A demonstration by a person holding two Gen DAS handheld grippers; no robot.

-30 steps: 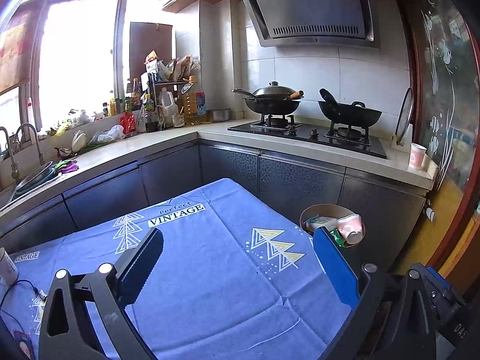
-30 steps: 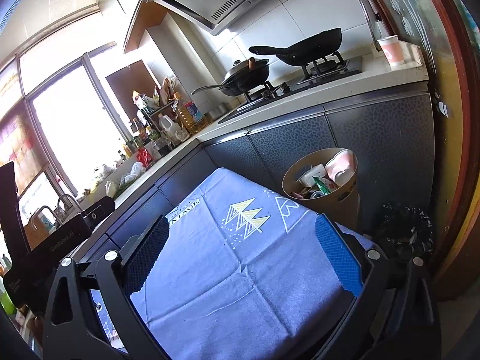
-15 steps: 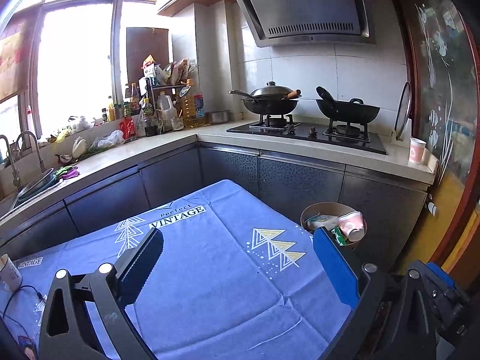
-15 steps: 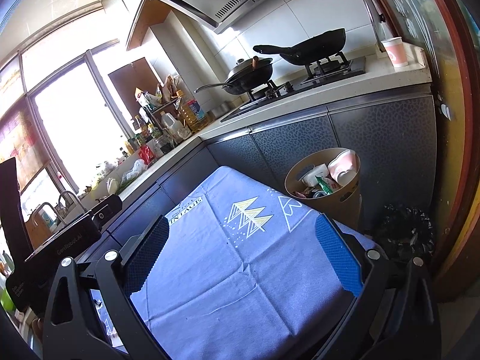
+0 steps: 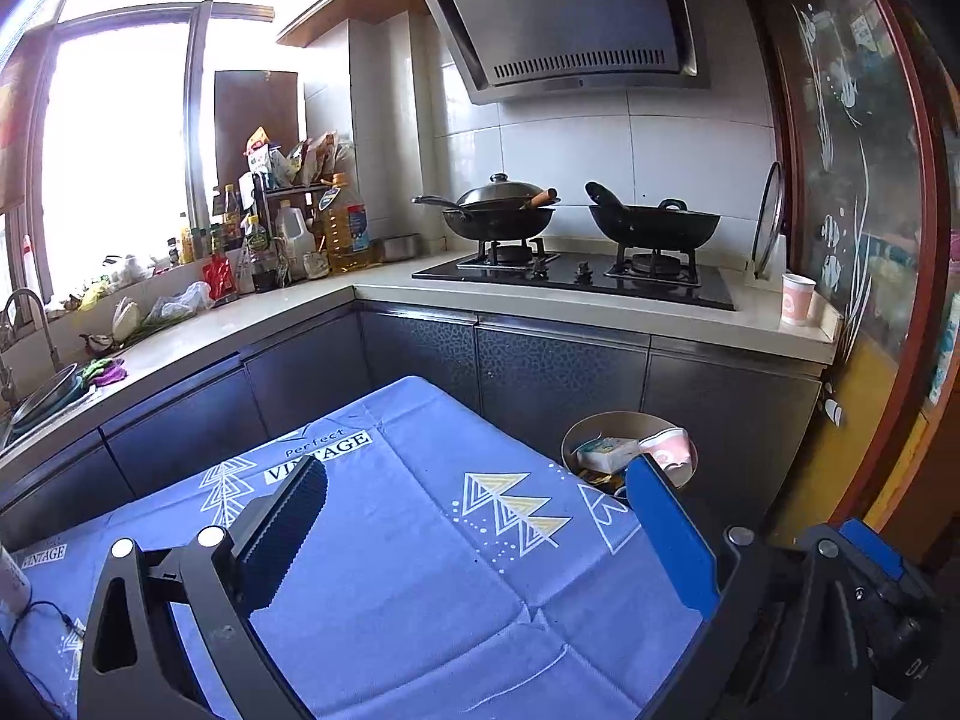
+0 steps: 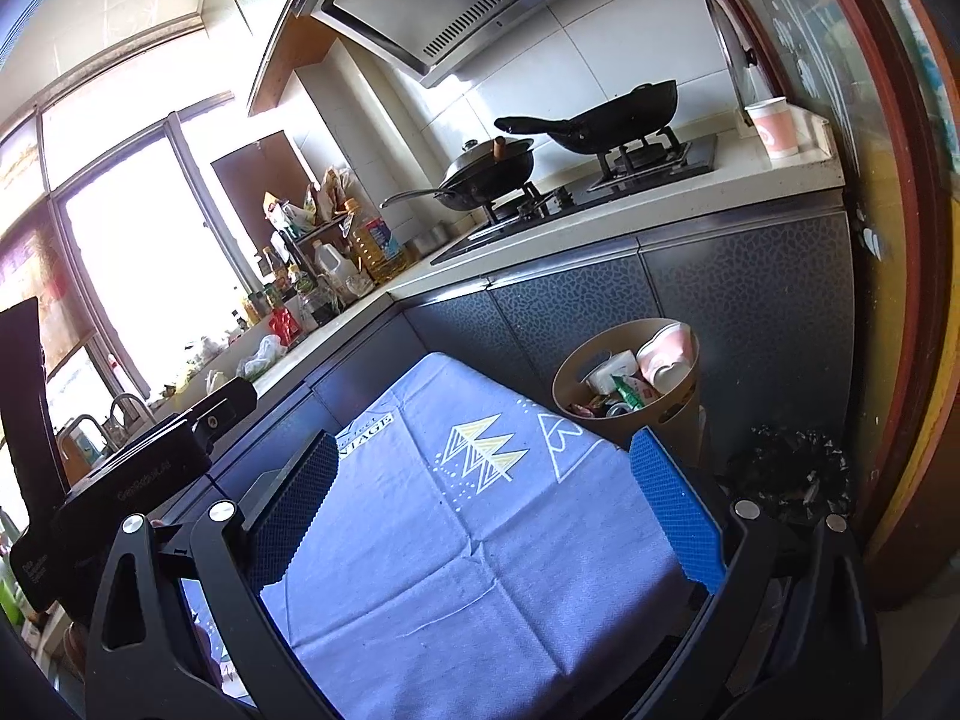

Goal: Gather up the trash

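Note:
A tan round bin (image 6: 678, 408) stands on the floor past the table's far right corner, holding cartons, wrappers and a pink paper cup (image 6: 663, 351). It also shows in the left wrist view (image 5: 576, 438). My left gripper (image 5: 480, 531) is open and empty above the blue tablecloth (image 5: 408, 540). My right gripper (image 6: 480, 504) is open and empty above the same cloth (image 6: 480, 516). The left gripper's black body (image 6: 138, 474) shows at the left of the right wrist view.
Dark kitchen cabinets (image 5: 552, 372) wrap round behind the table. Two black woks (image 5: 654, 222) sit on the hob. A pink paper cup (image 5: 797, 299) stands at the counter's right end. Bottles (image 5: 288, 234) crowd the corner. A black crumpled bag (image 6: 786, 468) lies on the floor right of the bin.
Both views have shifted only slightly; the left gripper has drifted a little, bringing the bin and counter marginally lower in view. Both grippers stay open and empty.

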